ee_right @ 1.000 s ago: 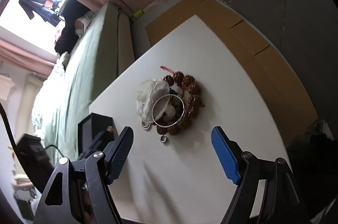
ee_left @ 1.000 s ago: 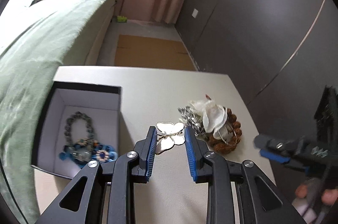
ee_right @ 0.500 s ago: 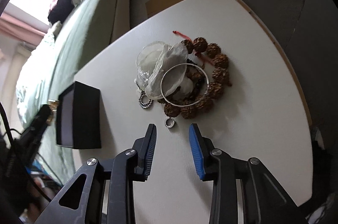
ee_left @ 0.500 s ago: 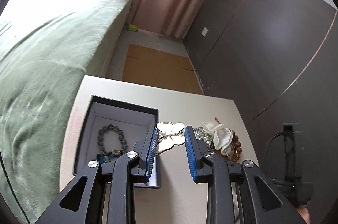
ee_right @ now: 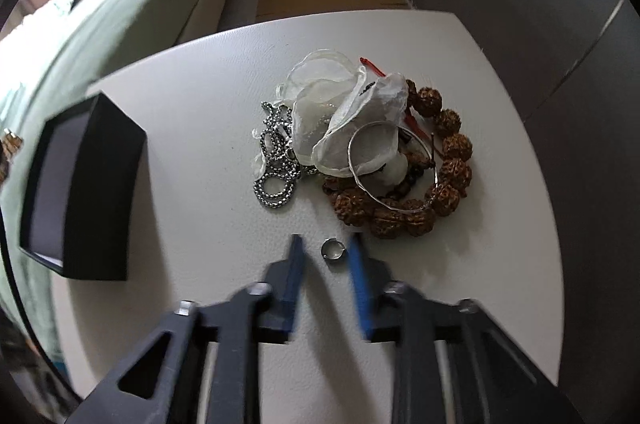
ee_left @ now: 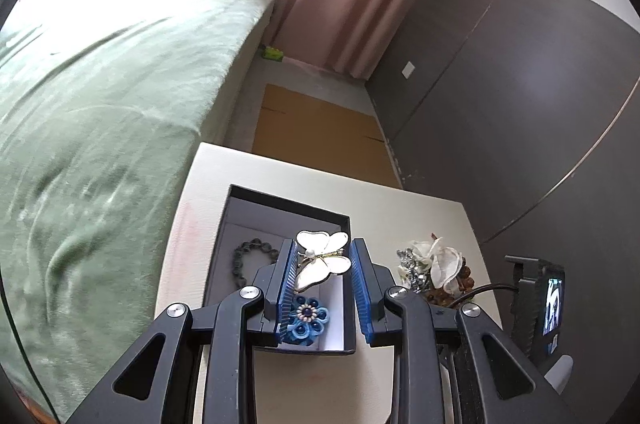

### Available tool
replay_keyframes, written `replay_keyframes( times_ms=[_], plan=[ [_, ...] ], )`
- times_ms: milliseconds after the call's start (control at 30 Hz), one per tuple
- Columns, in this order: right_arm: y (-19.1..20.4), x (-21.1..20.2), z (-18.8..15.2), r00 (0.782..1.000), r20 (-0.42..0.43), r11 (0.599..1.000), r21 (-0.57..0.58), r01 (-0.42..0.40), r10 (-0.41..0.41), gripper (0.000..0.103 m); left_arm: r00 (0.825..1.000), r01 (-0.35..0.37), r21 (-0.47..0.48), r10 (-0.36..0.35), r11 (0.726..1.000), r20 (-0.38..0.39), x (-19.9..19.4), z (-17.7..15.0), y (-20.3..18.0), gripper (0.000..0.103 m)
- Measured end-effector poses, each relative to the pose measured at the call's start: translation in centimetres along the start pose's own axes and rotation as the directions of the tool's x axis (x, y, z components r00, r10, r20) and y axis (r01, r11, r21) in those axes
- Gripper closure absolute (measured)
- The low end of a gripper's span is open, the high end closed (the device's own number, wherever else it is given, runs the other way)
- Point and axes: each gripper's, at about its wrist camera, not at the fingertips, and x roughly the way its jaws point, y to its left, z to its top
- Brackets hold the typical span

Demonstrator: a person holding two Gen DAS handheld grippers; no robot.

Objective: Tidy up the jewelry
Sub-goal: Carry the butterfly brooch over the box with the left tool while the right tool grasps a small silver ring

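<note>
- Dark beaded bracelet (ee_left: 251,261) lies in left part of black open jewelry box w/ pale lining (ee_left: 347,224); box sits on white tabletop (ee_left: 408,220), near its left edge.
- Blue flower-shaped ornament w/ bead centre (ee_left: 306,320) in box's near corner, below left gripper (ee_left: 323,264).
- Left gripper: fingers closed down on white butterfly brooch w/ gold trim (ee_left: 322,258), held above the box interior.
- Right gripper (ee_right: 326,254): fingers narrowly apart, straddling small silver ring (ee_right: 332,249) on tabletop; can't tell if pads touch it. View blurred.
- Silver chain necklace (ee_right: 276,160) left of heap; sheer white organza pouch (ee_right: 340,116) on top, thin silver bangle (ee_right: 394,168) leaning over brown carved-bead bracelet (ee_right: 448,168).
</note>
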Motion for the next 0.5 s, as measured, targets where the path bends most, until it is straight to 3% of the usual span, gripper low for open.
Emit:
replay_keyframes(
  times_ms=[233, 500],
  plan=[
    [-0.9, -2.3, -1.0, 0.992, 0.046, 0.992, 0.033, -0.122, 0.120, 0.089, 1.000, -0.010, -0.001, 0.010, 1.000, 0.001, -0.5, -0.2, 0.5, 0.075],
    [-1.5, -7.1, -2.2, 0.943, 0.152, 0.952, 0.026, -0.304, 0.297, 0.089, 0.999, -0.004, -0.006, 0.004, 1.000, -0.041, 0.8, -0.3, 0.1, 0.074]
  ],
)
